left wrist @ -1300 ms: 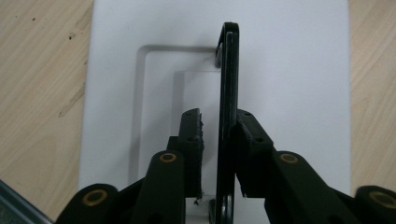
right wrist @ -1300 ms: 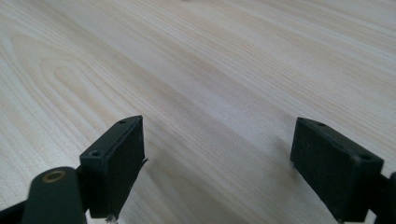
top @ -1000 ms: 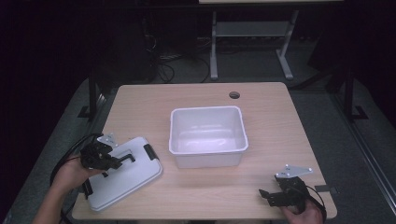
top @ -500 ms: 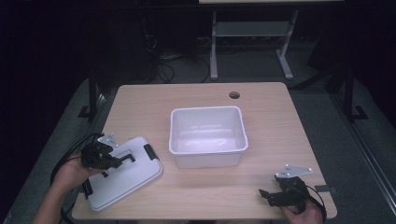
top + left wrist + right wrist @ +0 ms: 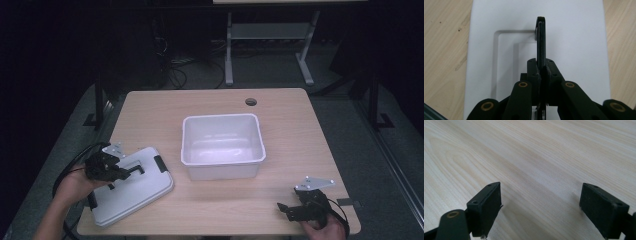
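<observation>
A dark room surrounds the pale wooden table (image 5: 210, 100). My left gripper (image 5: 541, 71) is clamped on the black handle (image 5: 541, 37) of the white lid (image 5: 132, 187); the handle's long axis runs straight ahead from my fingertips. The white bin (image 5: 222, 145) lies off to the right of that hand. My right gripper (image 5: 540, 210) rests low, released and empty.

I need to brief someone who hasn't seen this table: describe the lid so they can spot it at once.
Start at the wooden table and its white tub in the middle. Left of the tub, near the front edge, lies the lid, a flat white rectangular panel. Unlike the deep open tub, it is flat with black clips, and the left gripper is shut on its black handle.
</observation>
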The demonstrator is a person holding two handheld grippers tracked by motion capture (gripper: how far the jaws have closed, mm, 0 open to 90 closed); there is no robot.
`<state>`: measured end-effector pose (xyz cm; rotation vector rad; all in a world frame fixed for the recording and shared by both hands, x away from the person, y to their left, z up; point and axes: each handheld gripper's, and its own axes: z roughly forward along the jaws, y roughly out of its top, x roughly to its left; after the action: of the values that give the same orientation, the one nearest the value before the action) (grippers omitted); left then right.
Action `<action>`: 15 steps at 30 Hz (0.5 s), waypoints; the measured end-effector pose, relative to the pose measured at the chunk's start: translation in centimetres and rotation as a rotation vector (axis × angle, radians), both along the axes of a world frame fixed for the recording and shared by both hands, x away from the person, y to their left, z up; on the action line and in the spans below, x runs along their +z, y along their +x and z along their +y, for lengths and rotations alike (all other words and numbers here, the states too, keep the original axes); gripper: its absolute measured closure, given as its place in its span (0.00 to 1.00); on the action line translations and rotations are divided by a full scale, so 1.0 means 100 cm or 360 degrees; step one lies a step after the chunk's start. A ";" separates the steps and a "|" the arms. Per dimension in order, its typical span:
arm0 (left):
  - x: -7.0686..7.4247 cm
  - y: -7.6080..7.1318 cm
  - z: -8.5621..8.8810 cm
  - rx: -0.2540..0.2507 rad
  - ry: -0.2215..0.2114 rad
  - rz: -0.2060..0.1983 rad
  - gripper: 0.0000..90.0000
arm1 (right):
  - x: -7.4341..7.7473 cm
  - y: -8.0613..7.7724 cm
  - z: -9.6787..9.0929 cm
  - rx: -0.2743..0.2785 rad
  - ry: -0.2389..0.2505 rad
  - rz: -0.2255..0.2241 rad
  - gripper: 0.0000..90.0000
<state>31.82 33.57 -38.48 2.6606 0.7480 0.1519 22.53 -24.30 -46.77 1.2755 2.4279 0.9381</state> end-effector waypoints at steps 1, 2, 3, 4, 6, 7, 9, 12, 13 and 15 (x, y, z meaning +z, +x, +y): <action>0.004 -0.001 0.000 -0.0002 -0.0013 -0.0010 0.93 | 0.000 0.000 0.000 0.0000 0.0000 0.0000 0.19; 0.007 -0.002 0.000 -0.0008 -0.0014 -0.0016 0.93 | 0.000 0.000 0.000 -0.0001 -0.0001 0.0002 0.19; 0.010 -0.003 0.000 -0.0007 -0.0014 -0.0020 0.93 | 0.000 0.000 0.000 -0.0001 -0.0002 0.0002 0.19; 0.013 -0.003 0.000 -0.0014 -0.0012 -0.0028 0.93 | 0.000 0.000 0.000 -0.0002 -0.0002 0.0002 0.19; 0.019 -0.005 0.000 -0.0022 -0.0013 -0.0042 0.93 | 0.001 0.000 0.001 -0.0003 0.0001 -0.0002 0.19; 0.019 -0.005 0.000 -0.0022 -0.0013 -0.0042 0.93 | 0.001 0.000 0.001 -0.0003 0.0001 -0.0002 0.19; 0.031 -0.007 0.000 -0.0037 -0.0019 -0.0056 0.93 | 0.001 0.000 0.001 -0.0003 -0.0002 -0.0002 0.19; 0.043 -0.008 0.001 -0.0059 -0.0025 -0.0066 0.93 | 0.000 0.000 0.000 0.0000 0.0000 -0.0002 0.19; 0.043 -0.008 0.001 -0.0059 -0.0025 -0.0066 0.93 | 0.000 0.000 0.000 0.0000 0.0000 -0.0002 0.19; 0.057 -0.011 -0.001 -0.0091 -0.0036 -0.0080 0.93 | 0.000 0.000 0.001 -0.0001 0.0001 -0.0001 0.19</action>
<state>30.69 33.51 -32.74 2.6430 0.6535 0.1929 22.51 -24.23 -46.73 1.2759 2.4271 0.9390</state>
